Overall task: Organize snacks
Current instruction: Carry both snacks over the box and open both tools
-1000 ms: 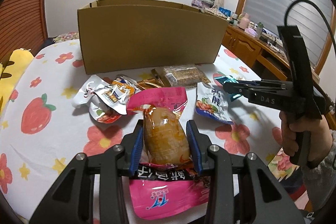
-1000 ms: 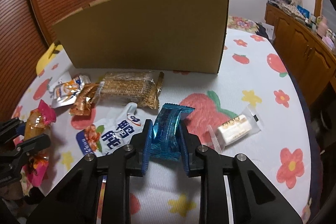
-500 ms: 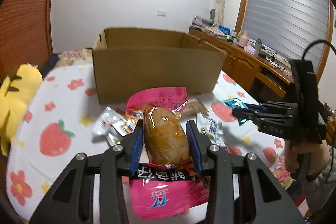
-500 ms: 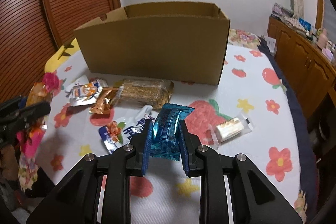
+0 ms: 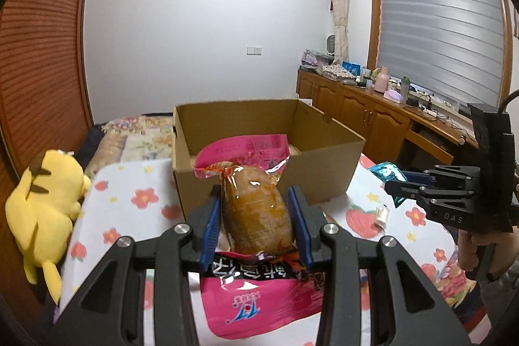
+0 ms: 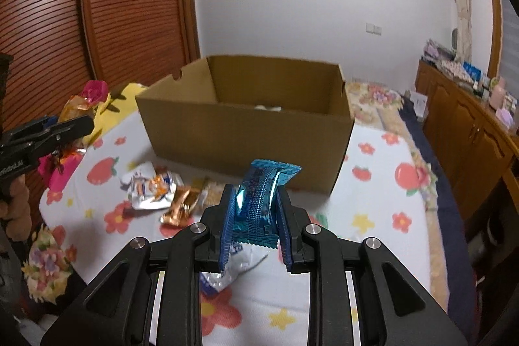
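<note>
My left gripper (image 5: pixel 256 200) is shut on a pink-ended pack with a brown snack (image 5: pixel 256 209), held in the air in front of the open cardboard box (image 5: pixel 321 180). My right gripper (image 6: pixel 254 203) is shut on a blue foil snack pack (image 6: pixel 259 196), also lifted, with the box (image 6: pixel 246 135) ahead. Each gripper shows in the other's view: the right one (image 5: pixel 394 180) at right with its blue pack, the left one (image 6: pixel 74 125) at left with its pink pack. Something pale lies inside the box.
On the strawberry-print tablecloth (image 6: pixel 373 203) lie a silver-orange pack (image 6: pixel 152 188), a copper-wrapped bar (image 6: pixel 183 205), a white pack under my right gripper, and a small clear-wrapped snack (image 5: pixel 382 213). A yellow plush toy (image 5: pixel 48 203) sits at left. Wooden cabinets (image 5: pixel 363 109) stand at right.
Both grippers have risen with their packs held. The views now look over the box rim into it, and the table snacks sit lower in view.
</note>
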Demonstrator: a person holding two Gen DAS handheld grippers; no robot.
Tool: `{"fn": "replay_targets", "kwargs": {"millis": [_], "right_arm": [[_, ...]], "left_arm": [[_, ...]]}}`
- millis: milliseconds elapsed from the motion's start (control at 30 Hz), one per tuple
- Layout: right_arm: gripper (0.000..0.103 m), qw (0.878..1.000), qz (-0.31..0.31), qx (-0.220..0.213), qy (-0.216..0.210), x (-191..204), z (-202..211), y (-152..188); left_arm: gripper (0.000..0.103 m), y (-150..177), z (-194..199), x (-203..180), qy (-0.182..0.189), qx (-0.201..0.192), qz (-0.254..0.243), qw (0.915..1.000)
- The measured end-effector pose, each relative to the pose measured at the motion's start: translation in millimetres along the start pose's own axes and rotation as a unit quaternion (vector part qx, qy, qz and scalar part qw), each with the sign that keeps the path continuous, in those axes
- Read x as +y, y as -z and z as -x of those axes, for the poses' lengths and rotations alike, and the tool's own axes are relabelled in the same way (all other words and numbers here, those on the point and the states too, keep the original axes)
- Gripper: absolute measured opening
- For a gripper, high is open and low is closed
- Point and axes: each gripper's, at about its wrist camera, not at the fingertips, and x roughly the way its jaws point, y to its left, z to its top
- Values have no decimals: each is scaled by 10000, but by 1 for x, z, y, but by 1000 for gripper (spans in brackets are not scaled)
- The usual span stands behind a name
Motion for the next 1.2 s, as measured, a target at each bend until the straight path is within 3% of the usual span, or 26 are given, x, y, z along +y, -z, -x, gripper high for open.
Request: {"fn": "replay_targets", "kwargs": {"millis": [300, 533, 700, 967, 1200], "right_arm": [[23, 9996, 149, -258, -2, 2, -1, -29], [23, 9986, 357, -388, 16, 6, -15, -52], [23, 9986, 282, -429, -152, 2, -29, -64], [23, 9993, 162, -341, -83, -12, -56, -78], [23, 9997, 76, -226, 47, -24, -76, -87]], "left_arm": [[39, -29, -16, 8, 15, -16, -43, 10000], [39, -47, -40, 12, -180, -24, -256, 9995], [39, -56, -54, 19, -193, 32, -231, 9995], [39, -62, -74, 28, -431, 213, -328, 9983], [39, -74, -92, 40, -419, 316, -202, 9984]]}}
